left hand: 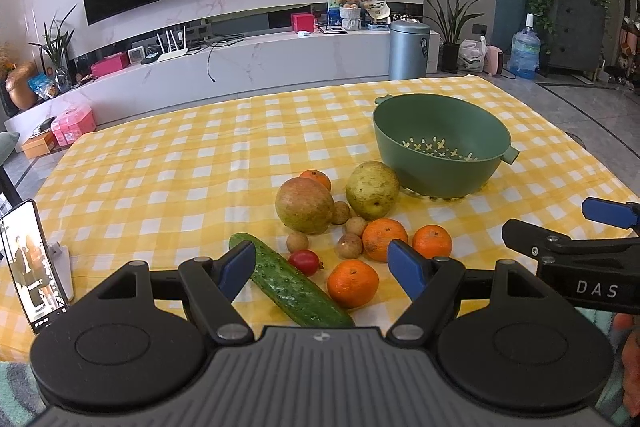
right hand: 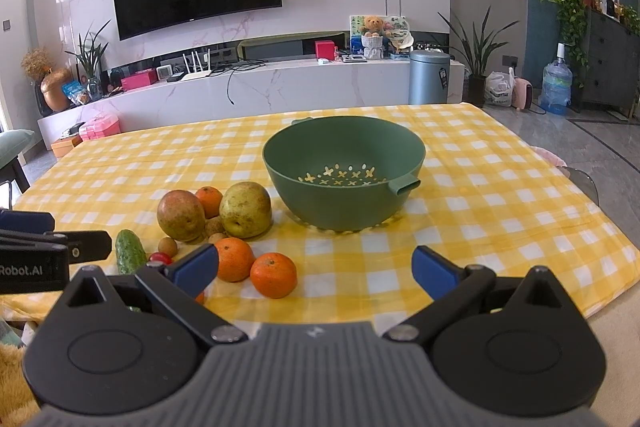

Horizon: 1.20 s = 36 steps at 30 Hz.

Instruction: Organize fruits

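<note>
A yellow checked tablecloth (left hand: 160, 163) covers the table. On it lie four oranges (left hand: 353, 283), two pears (left hand: 372, 189), four small brown longans (left hand: 350, 245), one cherry tomato (left hand: 304, 261) and one cucumber (left hand: 294, 287), clustered left of an empty green colander (right hand: 344, 173). The cucumber's long axis runs from far left to near right. A phone (left hand: 34, 267) stands upright at near left. The left gripper (left hand: 322, 263) and right gripper (right hand: 314, 269) both hover spread wide, holding nothing.

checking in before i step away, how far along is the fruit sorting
Nothing looks done: the green colander holds no fruit. Nothing is in hand either; the left gripper and right gripper are both open. Still left on the checked cloth: oranges, two large fruits, small brown fruits.
</note>
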Tool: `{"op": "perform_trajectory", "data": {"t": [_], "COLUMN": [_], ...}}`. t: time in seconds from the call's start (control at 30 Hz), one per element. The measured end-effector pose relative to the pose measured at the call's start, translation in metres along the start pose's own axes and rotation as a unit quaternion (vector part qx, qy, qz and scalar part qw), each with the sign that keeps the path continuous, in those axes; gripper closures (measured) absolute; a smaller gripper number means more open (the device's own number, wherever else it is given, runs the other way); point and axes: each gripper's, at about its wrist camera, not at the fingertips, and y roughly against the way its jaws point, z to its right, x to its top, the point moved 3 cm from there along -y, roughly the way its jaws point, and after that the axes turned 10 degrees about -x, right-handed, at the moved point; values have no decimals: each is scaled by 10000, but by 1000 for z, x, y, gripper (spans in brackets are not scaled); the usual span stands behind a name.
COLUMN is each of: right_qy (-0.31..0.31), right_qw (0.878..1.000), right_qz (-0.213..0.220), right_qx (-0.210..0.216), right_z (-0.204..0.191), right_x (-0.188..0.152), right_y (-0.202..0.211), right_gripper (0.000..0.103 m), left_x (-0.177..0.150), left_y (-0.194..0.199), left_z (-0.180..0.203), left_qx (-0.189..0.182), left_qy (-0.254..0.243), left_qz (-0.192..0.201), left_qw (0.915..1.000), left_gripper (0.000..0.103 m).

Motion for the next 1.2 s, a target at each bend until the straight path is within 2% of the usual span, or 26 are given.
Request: {"op": "perform_trajectory", "data": {"t": [0.37, 1.2], "right_qy": [-19, -47], "right_qw": [10000, 9999], "right_qz": [-27, -131], "right_qx": [-27, -40], "right_z": [-1, 0], "right_x": [0, 0], "right_y": [-1, -4], "right_gripper": [4, 4], "left_x": [0, -2], "left_y": [0, -1], "left_z": [0, 3], "left_qx": [-138, -168], "left_qy": [14, 26], "left_qz": [-20, -35], "left_qw": [9999, 9998], "left_gripper": [15, 15]}}
